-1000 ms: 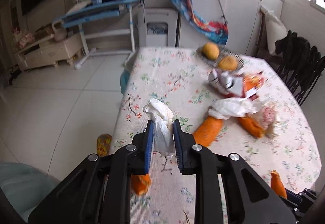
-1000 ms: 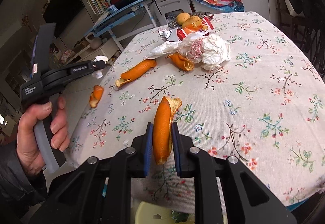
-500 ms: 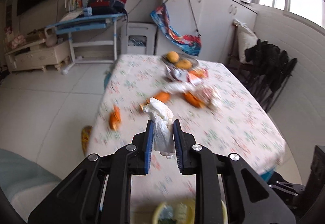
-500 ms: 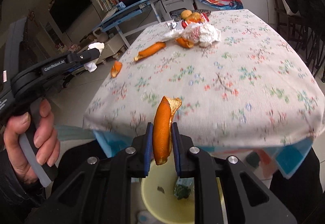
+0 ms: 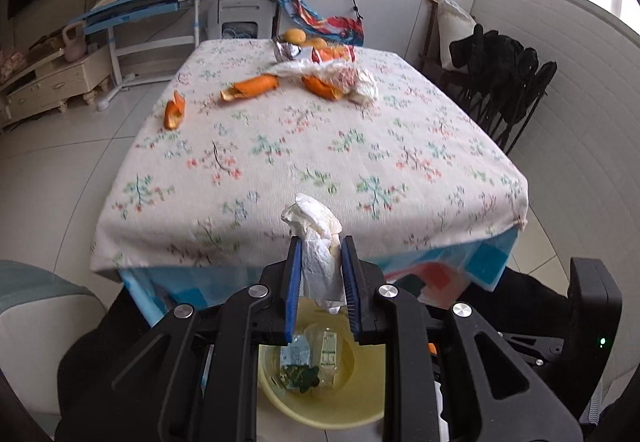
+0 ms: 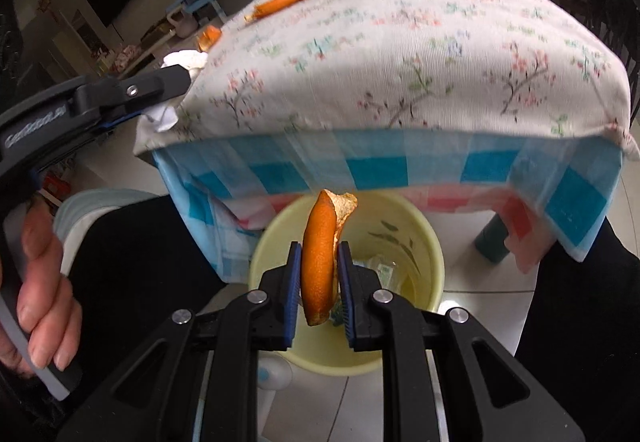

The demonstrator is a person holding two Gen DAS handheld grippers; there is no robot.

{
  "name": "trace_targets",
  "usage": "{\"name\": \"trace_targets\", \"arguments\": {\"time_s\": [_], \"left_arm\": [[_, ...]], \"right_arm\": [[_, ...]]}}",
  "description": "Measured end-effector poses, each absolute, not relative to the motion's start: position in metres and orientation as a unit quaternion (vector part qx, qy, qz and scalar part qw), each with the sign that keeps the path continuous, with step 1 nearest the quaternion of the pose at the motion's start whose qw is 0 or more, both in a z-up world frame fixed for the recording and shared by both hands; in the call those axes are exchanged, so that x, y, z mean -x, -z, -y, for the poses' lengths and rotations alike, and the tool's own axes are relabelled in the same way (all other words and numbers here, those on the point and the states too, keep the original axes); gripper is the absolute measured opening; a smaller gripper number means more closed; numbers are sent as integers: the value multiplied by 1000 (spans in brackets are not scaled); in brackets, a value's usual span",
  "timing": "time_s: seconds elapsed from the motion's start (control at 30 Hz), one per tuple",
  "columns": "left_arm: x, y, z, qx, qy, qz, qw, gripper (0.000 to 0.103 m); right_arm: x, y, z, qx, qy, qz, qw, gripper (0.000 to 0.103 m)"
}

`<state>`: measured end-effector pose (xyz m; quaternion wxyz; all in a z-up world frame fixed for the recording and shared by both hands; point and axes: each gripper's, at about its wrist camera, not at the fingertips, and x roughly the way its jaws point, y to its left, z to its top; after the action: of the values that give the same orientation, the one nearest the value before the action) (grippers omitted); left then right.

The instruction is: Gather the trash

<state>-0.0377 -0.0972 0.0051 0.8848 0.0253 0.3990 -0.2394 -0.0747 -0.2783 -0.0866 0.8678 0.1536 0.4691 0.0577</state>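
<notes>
We have pulled both tongs back from the table (image 5: 280, 145) since a second ago; now the yellow bin (image 6: 424, 242) sits below them, just in front of the near edge. Our left tongs (image 5: 320, 274) are squeezed on a crumpled white tissue (image 5: 316, 238), soft and wrinkly. Our right tongs (image 6: 319, 274) pinch a curved orange peel (image 6: 318, 262), bumpy outside. More peels (image 5: 252, 87) lie far back on the flowery cloth.

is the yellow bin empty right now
No, the left wrist view shows the yellow bin already holding a green scrap and clear wrappers at its bottom, below the left gripper.
</notes>
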Motion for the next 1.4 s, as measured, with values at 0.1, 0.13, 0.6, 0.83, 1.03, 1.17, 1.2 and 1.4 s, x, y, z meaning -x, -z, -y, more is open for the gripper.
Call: {"name": "trace_targets", "arguments": {"time_s": [0.1,0.13,0.6,0.83,1.03,1.17,1.2,1.4], "left_arm": [[43,10,99,-35,234,-413,879,19],[45,18,100,-39,230,-421,876,19],[49,45,89,-62,197,-458,865,36],[53,33,82,-61,182,-431,882,42],[54,29,78,-61,169,-414,893,47],[57,30,76,-69,159,-400,900,52],[57,30,76,-70,157,-398,901,52],[60,21,71,-63,145,-370,916,59]], "right_arm": [[75,93,277,-152,-52,-480,862,21],[75,96,277,-152,-49,-486,859,22],[81,98,288,-150,-5,-480,864,49],[84,90,288,-145,5,-455,879,57],[83,89,287,-141,6,-447,883,60],[83,87,288,-140,9,-440,887,61],[85,86,288,-140,11,-438,888,61],[91,73,291,-133,30,-401,906,65]]}}
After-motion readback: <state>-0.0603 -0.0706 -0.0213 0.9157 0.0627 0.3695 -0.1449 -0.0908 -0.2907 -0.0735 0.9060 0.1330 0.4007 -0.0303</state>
